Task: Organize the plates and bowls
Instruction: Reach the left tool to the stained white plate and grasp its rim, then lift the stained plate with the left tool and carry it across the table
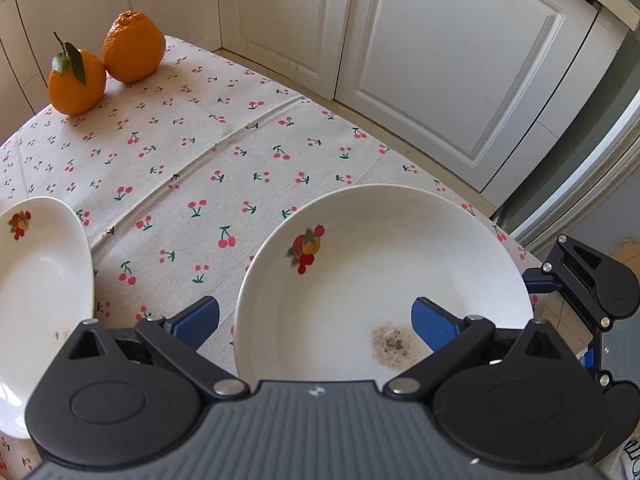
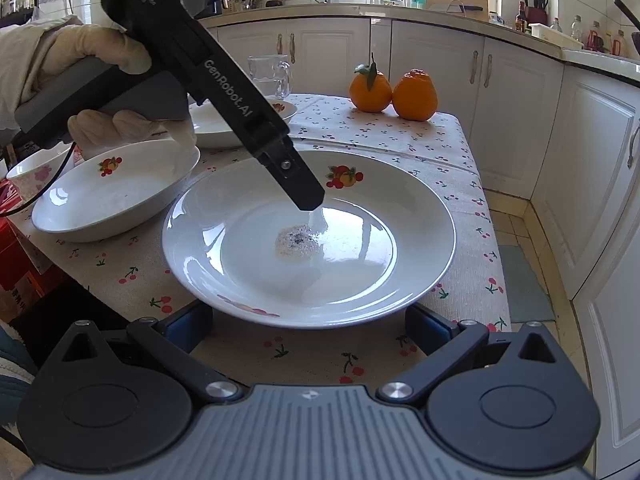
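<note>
We see a white deep plate [image 2: 308, 236] with a fruit decal on its rim and a dark speckled smear at its centre; it sits on the near right part of the desk [image 2: 452, 148], which is covered by a cherry-print cloth. To its left, nearly touching its rim, a white bowl [image 2: 116, 192] with the same fruit decal rests on the cloth. Behind that bowl lies another white plate [image 2: 224, 126], partly hidden, and at the far left edge a small pink-flowered bowl [image 2: 34, 172] shows only in part.

Our left claw [image 1: 316, 320] hangs over the deep plate with its blue fingers spread, one outside the plate's left rim and one above the plate's inside near the smear; it grips nothing. Our right claw [image 2: 308, 326] sits low at the plate's near edge, fingers spread to either side of the rim, also gripping nothing.

Farther back, two oranges [image 2: 394, 90] stand touching each other, and a glass mug [image 2: 272, 76] stands behind the plates.
</note>
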`<state>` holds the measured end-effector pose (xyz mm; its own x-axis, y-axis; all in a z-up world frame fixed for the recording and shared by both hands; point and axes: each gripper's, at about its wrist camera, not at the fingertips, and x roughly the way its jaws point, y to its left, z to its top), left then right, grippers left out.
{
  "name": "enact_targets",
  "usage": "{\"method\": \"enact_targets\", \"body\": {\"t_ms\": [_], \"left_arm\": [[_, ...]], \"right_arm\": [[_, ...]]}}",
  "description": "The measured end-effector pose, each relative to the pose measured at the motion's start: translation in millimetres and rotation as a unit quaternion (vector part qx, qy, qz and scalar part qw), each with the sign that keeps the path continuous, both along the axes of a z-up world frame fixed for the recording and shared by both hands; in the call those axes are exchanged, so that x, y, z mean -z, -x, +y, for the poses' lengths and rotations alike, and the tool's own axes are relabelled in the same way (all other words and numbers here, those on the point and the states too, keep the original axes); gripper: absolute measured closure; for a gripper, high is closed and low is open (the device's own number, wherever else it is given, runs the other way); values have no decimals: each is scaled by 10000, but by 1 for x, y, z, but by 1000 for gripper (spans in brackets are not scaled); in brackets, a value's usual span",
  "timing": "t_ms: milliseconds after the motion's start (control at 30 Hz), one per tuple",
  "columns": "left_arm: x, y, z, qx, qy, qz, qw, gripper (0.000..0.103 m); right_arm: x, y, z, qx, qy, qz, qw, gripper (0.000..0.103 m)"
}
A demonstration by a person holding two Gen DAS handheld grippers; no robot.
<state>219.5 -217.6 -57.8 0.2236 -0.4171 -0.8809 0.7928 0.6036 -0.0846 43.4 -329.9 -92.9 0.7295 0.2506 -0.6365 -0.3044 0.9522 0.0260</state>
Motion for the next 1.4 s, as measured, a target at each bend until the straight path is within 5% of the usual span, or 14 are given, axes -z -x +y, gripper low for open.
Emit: {"method": "enact_targets", "body": {"t_ms": [533, 1000, 1400], "left_arm": [[9, -20, -7, 170, -91, 394, 9990, 35], [7, -25, -14, 676, -288, 512, 9960, 36], [0, -34, -14, 601, -184, 564, 9964, 36]], "right_arm": [[-4, -2, -3, -179, 30, 78, 9998, 7], [-6, -2, -1, -108, 53, 150, 9998, 10], [-12, -14, -7, -229, 27, 314, 9992, 10]]}}
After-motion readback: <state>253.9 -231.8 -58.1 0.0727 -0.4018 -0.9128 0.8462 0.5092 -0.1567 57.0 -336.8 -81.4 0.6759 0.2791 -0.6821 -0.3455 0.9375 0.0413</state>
